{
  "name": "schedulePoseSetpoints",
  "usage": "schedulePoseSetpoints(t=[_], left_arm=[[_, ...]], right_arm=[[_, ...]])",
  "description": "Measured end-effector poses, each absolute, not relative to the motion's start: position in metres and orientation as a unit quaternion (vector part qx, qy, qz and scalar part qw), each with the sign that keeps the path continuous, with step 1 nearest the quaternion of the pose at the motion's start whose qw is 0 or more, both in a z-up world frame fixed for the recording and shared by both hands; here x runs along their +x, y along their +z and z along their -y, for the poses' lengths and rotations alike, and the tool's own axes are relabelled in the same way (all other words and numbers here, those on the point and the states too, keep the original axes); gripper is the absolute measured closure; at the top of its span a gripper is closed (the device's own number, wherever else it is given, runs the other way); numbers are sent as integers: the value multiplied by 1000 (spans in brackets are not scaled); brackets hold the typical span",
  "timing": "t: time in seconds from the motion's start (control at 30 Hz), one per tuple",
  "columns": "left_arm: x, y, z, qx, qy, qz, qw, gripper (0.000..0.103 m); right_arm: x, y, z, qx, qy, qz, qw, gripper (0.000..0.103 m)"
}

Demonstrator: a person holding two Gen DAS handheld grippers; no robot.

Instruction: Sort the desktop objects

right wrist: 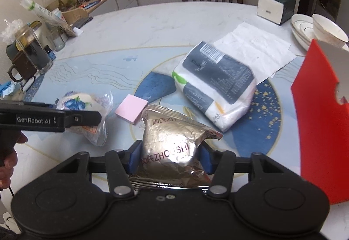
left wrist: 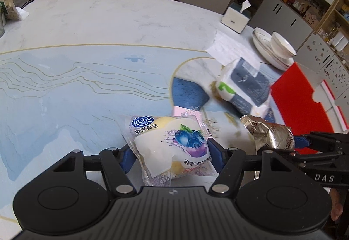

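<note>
Left gripper (left wrist: pixel 169 153) clamped on blueberry bun pack (left wrist: pixel 172 148), lifted just above table (left wrist: pixel 87 28). Right gripper (right wrist: pixel 169 158) clamped on silver foil bag (right wrist: pixel 172 148), also off table. Pink pad (right wrist: pixel 130 111) flat between them. Wipes pack (right wrist: pixel 214 85) beyond, on paper sheet (right wrist: pixel 261 48). Red box (right wrist: pixel 320 122) at right.
</note>
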State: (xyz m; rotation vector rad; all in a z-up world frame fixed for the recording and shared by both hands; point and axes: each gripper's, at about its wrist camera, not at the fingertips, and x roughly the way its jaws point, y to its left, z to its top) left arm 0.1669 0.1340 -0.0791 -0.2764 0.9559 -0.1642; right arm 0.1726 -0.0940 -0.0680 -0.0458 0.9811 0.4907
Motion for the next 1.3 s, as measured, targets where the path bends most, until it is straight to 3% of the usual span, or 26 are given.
schedulePoseSetpoints(t=[1.3], left_arm=[[160,2,23,-103,-174,-401,894,36]], right_arm=[[172,6,248,44,230,-408,882,51]])
